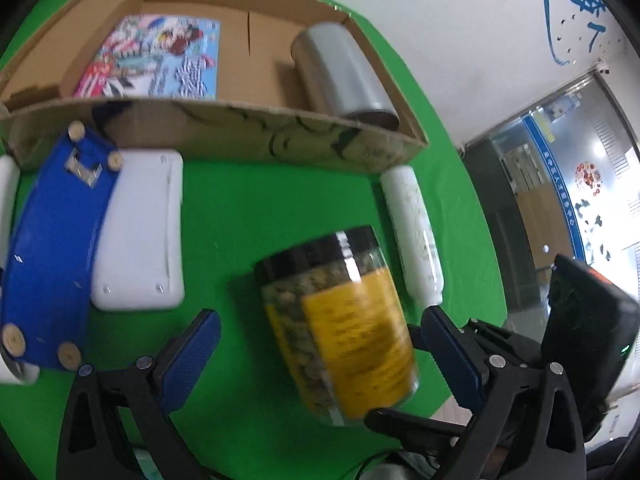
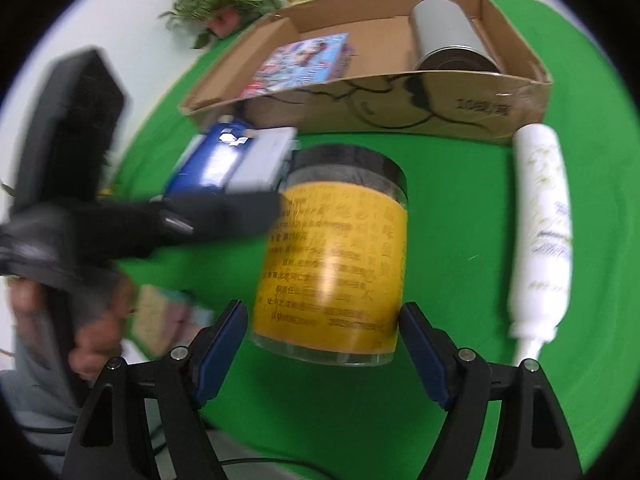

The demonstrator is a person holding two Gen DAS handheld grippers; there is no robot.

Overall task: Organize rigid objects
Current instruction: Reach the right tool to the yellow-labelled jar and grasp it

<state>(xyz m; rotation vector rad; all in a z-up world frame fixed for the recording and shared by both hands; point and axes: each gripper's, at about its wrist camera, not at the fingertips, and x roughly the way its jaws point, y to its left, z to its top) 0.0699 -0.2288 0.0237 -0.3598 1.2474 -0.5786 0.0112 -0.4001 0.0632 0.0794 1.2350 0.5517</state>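
Note:
A clear jar (image 1: 340, 320) with a black lid and yellow label lies on the green table, between the open fingers of my left gripper (image 1: 316, 344). In the right wrist view the jar (image 2: 336, 264) sits between the open jaws of my right gripper (image 2: 320, 332), near the pads; I cannot tell if they touch. A cardboard box (image 1: 224, 136) (image 2: 460, 104) behind holds a colourful book (image 1: 156, 56) (image 2: 304, 60) and a grey can (image 1: 340, 76) (image 2: 452, 36). A white bottle (image 1: 416, 236) (image 2: 540, 232) lies right of the jar.
A blue board with wooden pegs (image 1: 56, 248) (image 2: 216, 160) rests partly on a white block (image 1: 140, 232) left of the jar. The left hand-held gripper body (image 2: 120, 208) crosses the right wrist view. A potted plant (image 2: 224, 0) stands beyond the table.

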